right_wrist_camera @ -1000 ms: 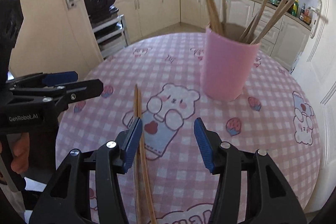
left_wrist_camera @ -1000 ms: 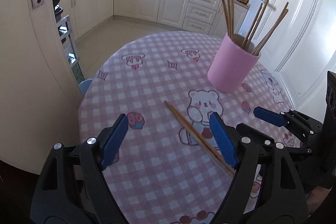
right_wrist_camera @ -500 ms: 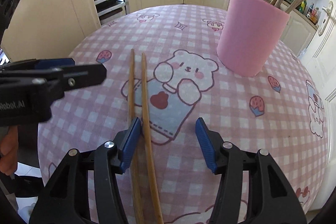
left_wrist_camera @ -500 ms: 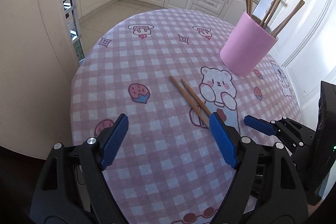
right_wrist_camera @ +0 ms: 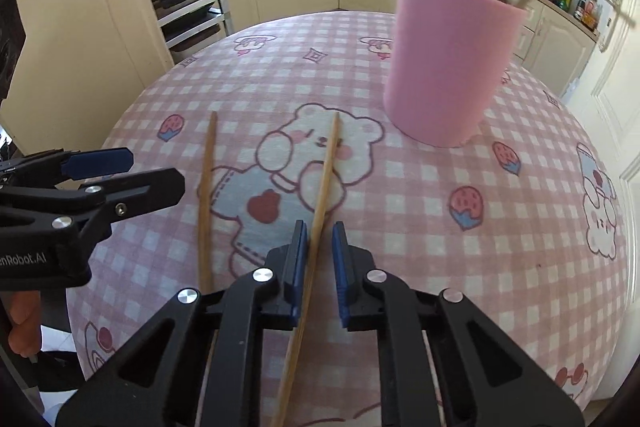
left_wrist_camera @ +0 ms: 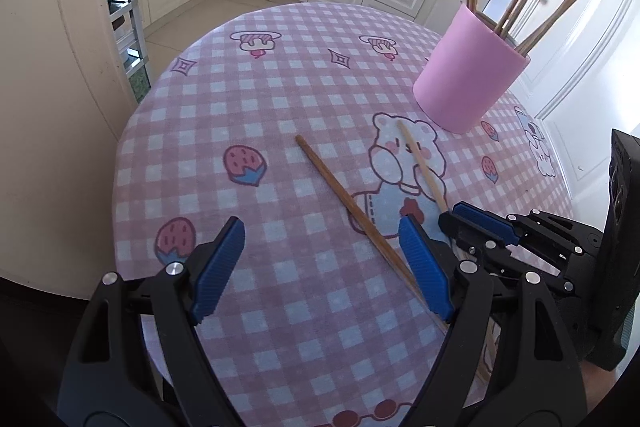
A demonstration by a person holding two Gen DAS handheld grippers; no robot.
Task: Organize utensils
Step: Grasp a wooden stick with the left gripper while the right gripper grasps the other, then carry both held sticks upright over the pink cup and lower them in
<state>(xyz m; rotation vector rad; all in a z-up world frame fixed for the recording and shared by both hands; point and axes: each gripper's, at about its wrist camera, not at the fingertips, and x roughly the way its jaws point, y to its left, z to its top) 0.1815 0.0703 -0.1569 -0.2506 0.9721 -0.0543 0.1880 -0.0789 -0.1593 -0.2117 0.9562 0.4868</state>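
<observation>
Chopsticks of bare wood lie near us; our right gripper (right_wrist_camera: pixel 319 259) is closing around the right one (right_wrist_camera: pixel 324 179). We should pinch squarely before lifting toward the far pink cylindrical holder (right_wrist_camera: pixel 448 67). Our left gripper (left_wrist_camera: pixel 320 263) stays spread.

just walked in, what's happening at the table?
A person with a gripper in each hand is tidying chopsticks into the pink holder. The right gripper is closing around one chopstick lying on the checked tablecloth; a small gap still shows at the pads. The left gripper hangs open near the second chopstick, holding nothing.
</observation>
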